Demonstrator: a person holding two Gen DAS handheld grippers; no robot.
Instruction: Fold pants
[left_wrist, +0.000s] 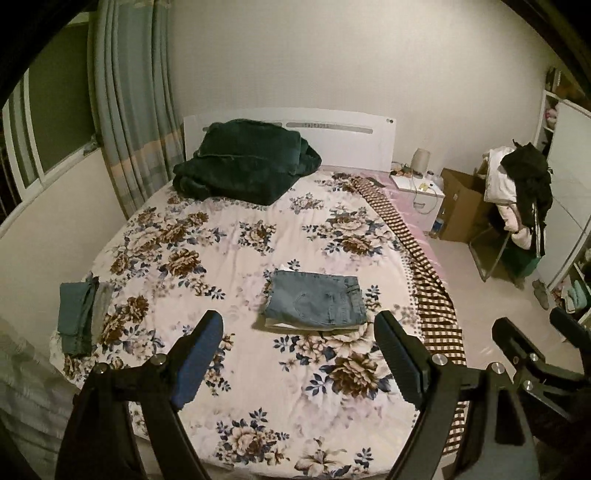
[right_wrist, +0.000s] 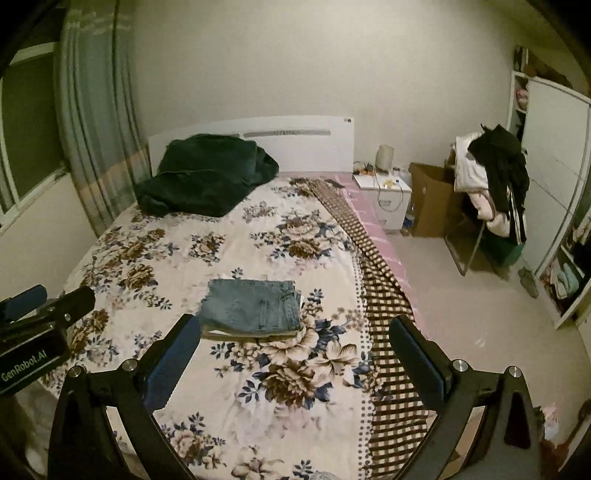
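Blue jeans (left_wrist: 314, 301) lie folded into a neat rectangle on the floral bedspread (left_wrist: 229, 236), a little ahead of both grippers; they also show in the right wrist view (right_wrist: 253, 308). My left gripper (left_wrist: 297, 332) is open and empty, held above the bed just short of the jeans. My right gripper (right_wrist: 295, 336) is open and empty, also just short of them. The right gripper shows at the right edge of the left wrist view (left_wrist: 532, 328), and the left gripper at the left edge of the right wrist view (right_wrist: 48, 299).
A folded green garment (left_wrist: 79, 317) lies at the bed's left edge. A dark green blanket (left_wrist: 243, 162) is heaped by the headboard. A checked cloth (left_wrist: 421, 266) runs along the right edge. Beyond are a nightstand (left_wrist: 417, 195), cardboard box (left_wrist: 461, 203) and a clothes-laden chair (left_wrist: 517, 192).
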